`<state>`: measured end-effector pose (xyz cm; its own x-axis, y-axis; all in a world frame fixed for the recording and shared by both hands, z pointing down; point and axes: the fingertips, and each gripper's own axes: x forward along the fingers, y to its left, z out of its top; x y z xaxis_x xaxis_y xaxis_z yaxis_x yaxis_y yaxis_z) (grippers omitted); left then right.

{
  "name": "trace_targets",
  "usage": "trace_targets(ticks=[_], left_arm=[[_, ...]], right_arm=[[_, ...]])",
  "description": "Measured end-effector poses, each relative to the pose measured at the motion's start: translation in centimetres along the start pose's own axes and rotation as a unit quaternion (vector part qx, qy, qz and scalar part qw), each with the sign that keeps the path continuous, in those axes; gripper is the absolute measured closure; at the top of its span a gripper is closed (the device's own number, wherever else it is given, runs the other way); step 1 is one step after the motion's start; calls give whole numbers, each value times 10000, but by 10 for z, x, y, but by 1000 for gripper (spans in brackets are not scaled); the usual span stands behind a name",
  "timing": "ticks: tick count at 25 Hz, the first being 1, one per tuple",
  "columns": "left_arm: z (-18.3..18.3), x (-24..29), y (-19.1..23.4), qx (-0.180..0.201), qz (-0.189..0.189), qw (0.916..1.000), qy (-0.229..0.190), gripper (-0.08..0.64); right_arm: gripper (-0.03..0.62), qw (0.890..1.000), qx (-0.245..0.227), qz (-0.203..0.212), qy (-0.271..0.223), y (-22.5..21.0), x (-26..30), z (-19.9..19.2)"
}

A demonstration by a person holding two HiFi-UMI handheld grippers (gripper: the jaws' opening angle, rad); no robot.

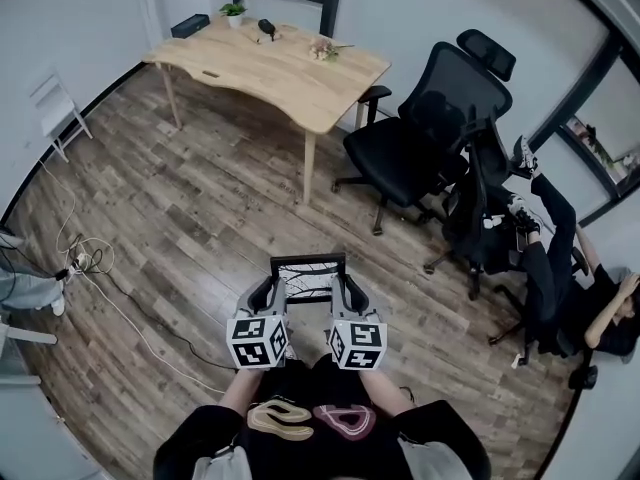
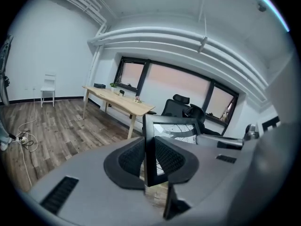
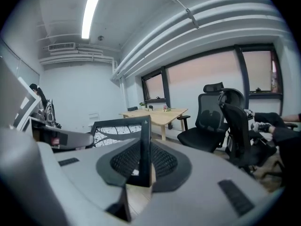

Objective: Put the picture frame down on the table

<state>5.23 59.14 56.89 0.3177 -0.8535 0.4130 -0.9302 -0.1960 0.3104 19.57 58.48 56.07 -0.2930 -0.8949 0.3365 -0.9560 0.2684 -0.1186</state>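
Observation:
A black picture frame (image 1: 308, 277) with a white, dark-lined print hangs in the air in front of me, above the wooden floor. My left gripper (image 1: 271, 295) is shut on the frame's left side bar (image 2: 150, 149). On the other side, the right gripper (image 1: 345, 294) clamps the right side bar (image 3: 145, 149). Both pairs of ribbed pads press on the bars. The light wooden table (image 1: 270, 68) stands well ahead of me, also seen in the left gripper view (image 2: 120, 102) and the right gripper view (image 3: 157, 115).
Small things lie on the table: a potted plant (image 1: 232, 11), a black box (image 1: 190, 25), flowers (image 1: 322, 48). Black office chairs (image 1: 430, 133) stand to the right, and a person (image 1: 570, 268) sits at the far right. Cables (image 1: 85, 260) trail on the floor at the left. A white chair (image 1: 55, 108) stands by the left wall.

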Motion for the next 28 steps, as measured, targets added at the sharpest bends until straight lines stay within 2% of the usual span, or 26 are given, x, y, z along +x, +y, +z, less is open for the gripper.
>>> trace_targets(ticks=[8, 15, 22, 28], left_arm=[[6, 5, 32, -43, -14, 10000, 46, 480], [20, 26, 55, -205, 193, 9996, -40, 480], [62, 69, 84, -263, 519, 9980, -225, 480], [108, 132, 110, -336, 804, 9956, -349, 480]], right_arm=[[517, 10000, 50, 15, 46, 24, 21, -2], [517, 9996, -97, 266, 64, 30, 61, 9], [517, 9978, -188, 631, -17, 32, 135, 40], [517, 9954, -275, 915, -70, 23, 213, 76]])
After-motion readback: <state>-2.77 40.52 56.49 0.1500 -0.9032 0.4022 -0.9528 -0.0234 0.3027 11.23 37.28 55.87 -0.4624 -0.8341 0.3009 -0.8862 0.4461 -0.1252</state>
